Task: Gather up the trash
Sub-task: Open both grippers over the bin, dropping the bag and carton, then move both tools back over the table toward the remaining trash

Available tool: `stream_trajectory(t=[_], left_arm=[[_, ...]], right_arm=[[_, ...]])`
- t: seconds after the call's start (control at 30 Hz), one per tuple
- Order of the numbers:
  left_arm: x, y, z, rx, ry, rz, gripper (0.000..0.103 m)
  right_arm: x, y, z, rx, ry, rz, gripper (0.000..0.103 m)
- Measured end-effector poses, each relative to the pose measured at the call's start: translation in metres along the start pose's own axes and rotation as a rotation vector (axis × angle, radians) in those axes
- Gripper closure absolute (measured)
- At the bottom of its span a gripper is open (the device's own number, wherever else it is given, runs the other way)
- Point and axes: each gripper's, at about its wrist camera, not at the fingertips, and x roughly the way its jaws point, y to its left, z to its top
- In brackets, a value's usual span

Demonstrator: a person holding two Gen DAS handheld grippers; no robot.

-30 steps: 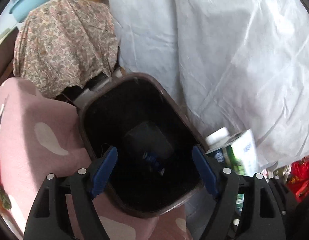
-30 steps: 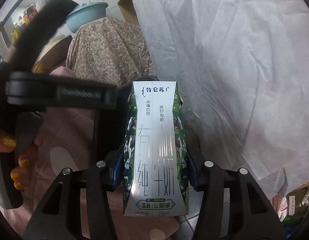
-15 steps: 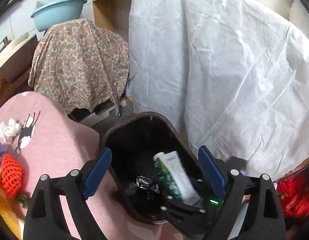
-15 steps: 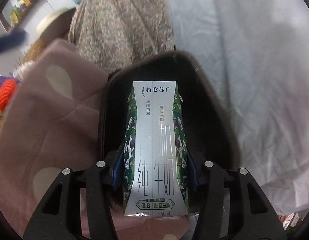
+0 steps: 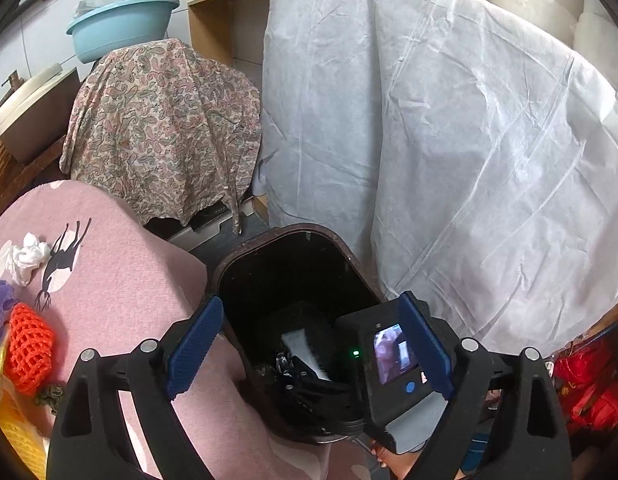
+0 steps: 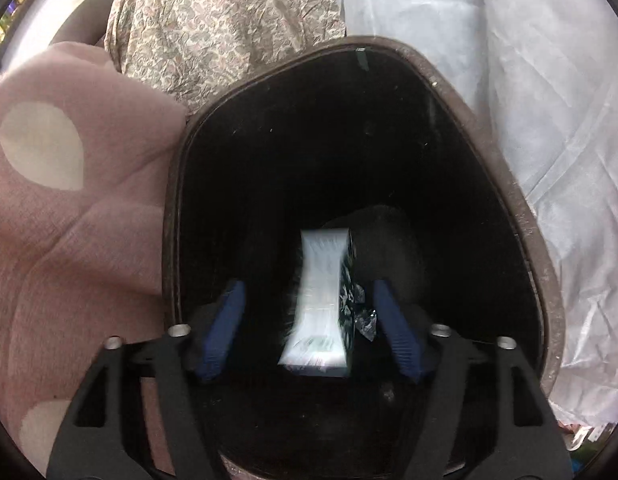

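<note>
A dark brown trash bin [image 6: 521, 216] stands beside a pink-clothed table. My right gripper [image 6: 311, 334] hangs over its mouth with the jaws opening. The white and green milk carton [image 6: 321, 304] is blurred between the blue pads, touching neither, and drops into the bin. A crumpled foil scrap [image 6: 363, 312] lies beside it at the bottom. My left gripper [image 5: 309, 320] is open and holds nothing, higher above the bin [image 5: 285, 232]. Below it the carton [image 5: 301, 350] shows inside the bin. The screen-backed body of the right tool [image 5: 393, 356] sits low on the right.
On the pink tablecloth [image 5: 121, 280] lie a crumpled white tissue [image 5: 27, 258] and an orange net [image 5: 29, 350]. A paisley cloth [image 5: 161, 128] with a blue basin [image 5: 117, 28] stands behind the bin. A white sheet [image 5: 449, 160] hangs to its right, with red bags [image 5: 589, 392] below.
My right gripper moved over the bin, opened and let go of the milk carton, which now falls inside. My left gripper rose and drew back from the bin.
</note>
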Motion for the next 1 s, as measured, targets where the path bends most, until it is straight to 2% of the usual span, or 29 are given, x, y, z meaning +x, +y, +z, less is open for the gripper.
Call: stream_trajectory(t=[0.2,0.4,0.57,0.73,1.0], left_arm=[[-0.028,0.005,-0.009,0.017,-0.053,-0.013,0.015],[-0.086,0.013,-0.038,0.071,-0.163,-0.035,0.008],[-0.131,0.032,-0.068,0.093,-0.235,-0.019,0.005],[-0.169,0.072,-0.102,0.048,-0.271,0.022,0.005],[-0.206,0.146,-0.167,-0.102,-0.273,0.155,0.005]], right_arm=[[-0.045,0.017,-0.014,-0.051,-0.097,0.005,0.031],[-0.115,0.039,-0.045,-0.135,-0.233,-0.007,0.023],[-0.163,0.053,-0.069,-0.177,-0.314,0.042,0.02],[-0.2,0.079,-0.092,-0.232,-0.381,0.098,0.018],[-0.221,0.134,-0.128,-0.321,-0.421,0.184,0.018]])
